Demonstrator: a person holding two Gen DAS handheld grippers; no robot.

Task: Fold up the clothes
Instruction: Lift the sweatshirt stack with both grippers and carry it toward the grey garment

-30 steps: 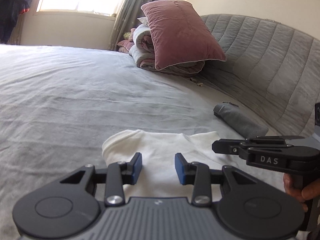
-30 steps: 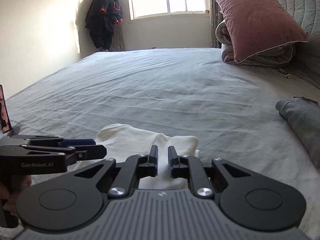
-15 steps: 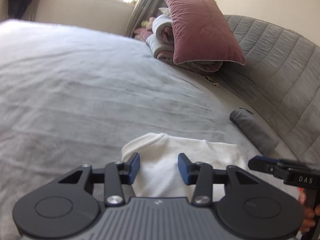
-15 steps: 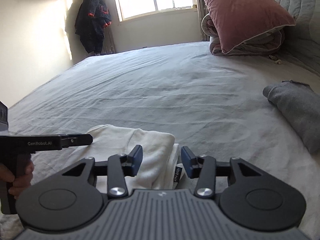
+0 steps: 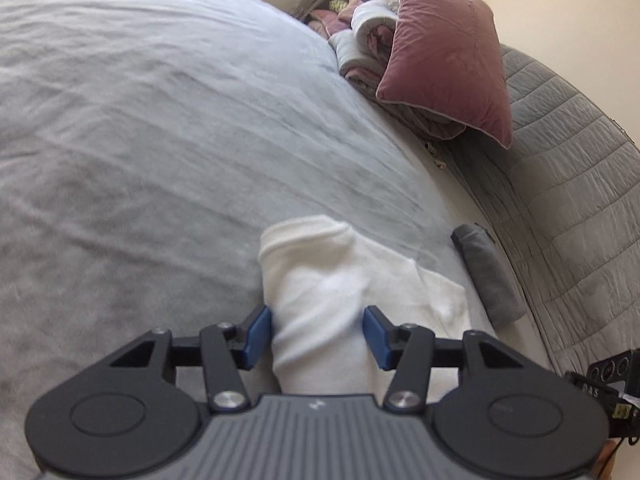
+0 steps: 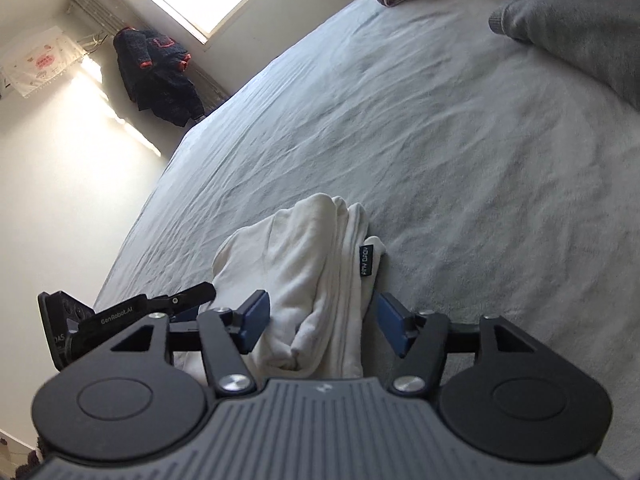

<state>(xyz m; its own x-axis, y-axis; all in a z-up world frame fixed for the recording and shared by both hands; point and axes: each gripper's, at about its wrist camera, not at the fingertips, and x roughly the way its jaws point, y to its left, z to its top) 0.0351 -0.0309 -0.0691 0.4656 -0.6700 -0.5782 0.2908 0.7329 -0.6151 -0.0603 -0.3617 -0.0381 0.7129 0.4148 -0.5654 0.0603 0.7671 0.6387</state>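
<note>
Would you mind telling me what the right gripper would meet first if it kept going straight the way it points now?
Most likely the folded white garment: it already lies between the open fingers of the right gripper, which have just been opening. Beyond it is only the grey bedsheet, though depth is hard to judge.

Your left tongs (image 5: 316, 334) and right tongs (image 6: 320, 322) are matt black plastic with bright metal pivot screws and smooth blue pads (image 5: 256, 336), over a ribbed grey housing. Between them you have a soft white knit garment (image 5: 332, 304) (its small black label (image 6: 366, 260) looks woven), lying on a bed sheet (image 5: 160, 140) of matt grey, finely wrinkled cloth. Further off, your views take in a folded grey garment (image 5: 488, 276) of fuzzy cloth, a velvety rose pillow (image 5: 448, 60), and a quilted grey headboard (image 5: 580, 200).
</note>
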